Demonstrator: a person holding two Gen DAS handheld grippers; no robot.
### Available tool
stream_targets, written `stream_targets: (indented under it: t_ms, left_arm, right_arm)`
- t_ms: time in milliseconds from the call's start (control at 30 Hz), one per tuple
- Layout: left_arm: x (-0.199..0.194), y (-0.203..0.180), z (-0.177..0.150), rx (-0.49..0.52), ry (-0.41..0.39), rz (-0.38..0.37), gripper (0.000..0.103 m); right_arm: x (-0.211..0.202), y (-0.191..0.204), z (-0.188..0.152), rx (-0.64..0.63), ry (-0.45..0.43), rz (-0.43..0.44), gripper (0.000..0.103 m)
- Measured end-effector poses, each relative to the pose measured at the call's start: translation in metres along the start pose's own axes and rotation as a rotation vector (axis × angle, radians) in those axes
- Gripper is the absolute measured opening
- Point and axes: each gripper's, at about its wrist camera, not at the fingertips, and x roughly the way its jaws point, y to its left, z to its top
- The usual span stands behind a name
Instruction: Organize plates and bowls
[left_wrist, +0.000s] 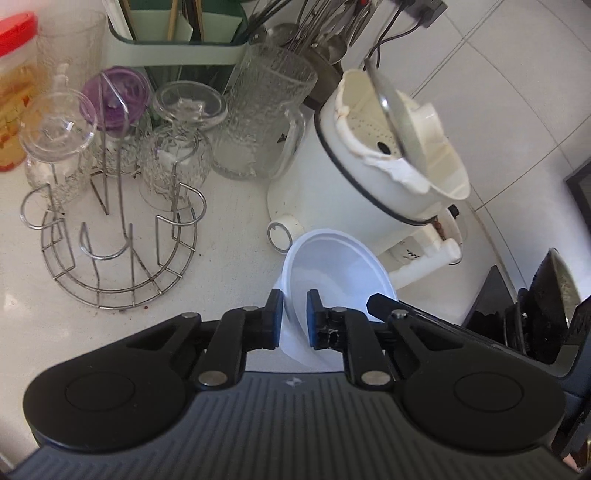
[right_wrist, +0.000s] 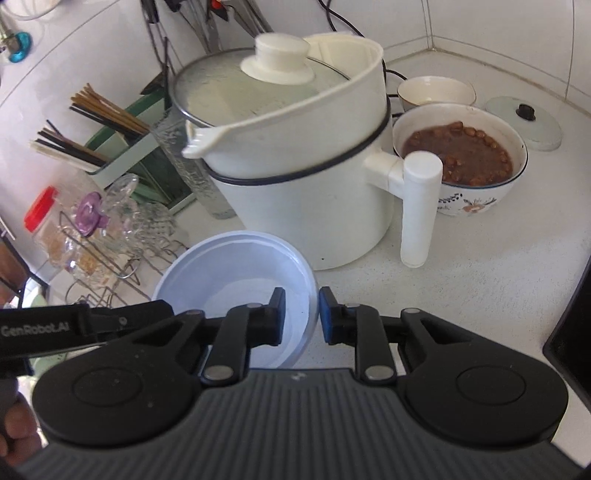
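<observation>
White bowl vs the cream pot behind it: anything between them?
Nothing. In the right wrist view only bare countertop separates the white bowl from the cream pot; both grippers straddle the bowl's rim.

White bowl, apparently tilted, gripper-held

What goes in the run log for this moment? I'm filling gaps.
stage: bowl handling | left gripper: straddles white bowl rim, grip unclear | right gripper: straddles opposite rim, grip unclear | nearby: white pot
</observation>
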Motion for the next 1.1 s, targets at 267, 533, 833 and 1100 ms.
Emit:
stream_targets:
  t_ms: [267, 533, 833, 1100]
  left_arm:
    - [-0.051, -0.004, -0.008, 0.013, -0.062, 0.011, 0.016]
    - [-0.095, 0.005, -0.024, -0.010, -0.068, -0.008, 0.016]
    - [-0.136, 0.013, -0.035, -0.004, -0.056, 0.024, 0.016]
    - [-0.168, 0.040, -0.060, -0.030, -0.060, 0.025, 0.016]
  right_arm:
    - [-0.038, 0.022, -0.012, -0.010, -0.046, 0.029, 0.023]
    - [-0.068, 0.037, -0.024, 0.023, -0.070, 0.076, 0.023]
    - [-0.088, 0.060, -0.039, 0.032, -0.030, 0.113, 0.023]
    - [-0.099, 0.083, -0.061, -0.004, -0.001, 0.140, 0.023]
